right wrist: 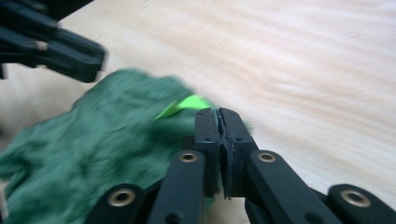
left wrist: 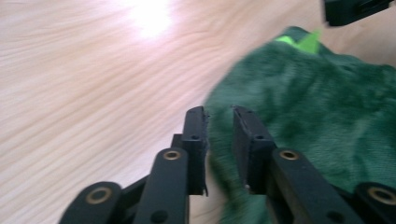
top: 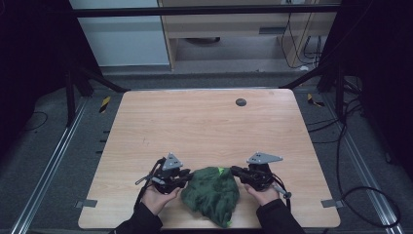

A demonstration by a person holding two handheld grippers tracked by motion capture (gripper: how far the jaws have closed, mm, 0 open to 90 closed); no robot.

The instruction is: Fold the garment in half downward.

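Lying near the front edge of a pale wooden table (top: 204, 126), a crumpled dark green cloth (top: 214, 195) is seen between the two hand-held grippers. A bright green tag (top: 221, 170) shows at the cloth's far edge.

The left gripper (top: 189, 176) is held at the cloth's left side by the person's left hand (top: 157, 197). In the left gripper view its jaws stand a little apart, with a narrow gap between them, and the cloth's edge (left wrist: 308, 116) lies just at and beyond the tips; whether any fabric is caught between them cannot be told. The tip of the other gripper is seen at the top right corner of that view, above the tag (left wrist: 303, 41).

The right gripper (top: 234, 170) is held at the cloth's upper right by the right hand (top: 262, 195). In the right gripper view (right wrist: 219, 116) its jaws are pressed together with no gap, and the cloth (right wrist: 102, 140) sits against them just beside the tag (right wrist: 184, 105); a pinch on the cloth's edge is suggested, though the fabric between the pads is hidden.

A small dark round disc (top: 240, 102) is set in the table near its far edge, well apart from the cloth. Grey carpet, black frame legs and trailing cables (top: 350, 161) surround the table, and a light wooden cabinet (top: 234, 29) stands beyond it. Nothing lies between the grippers and the cloth.
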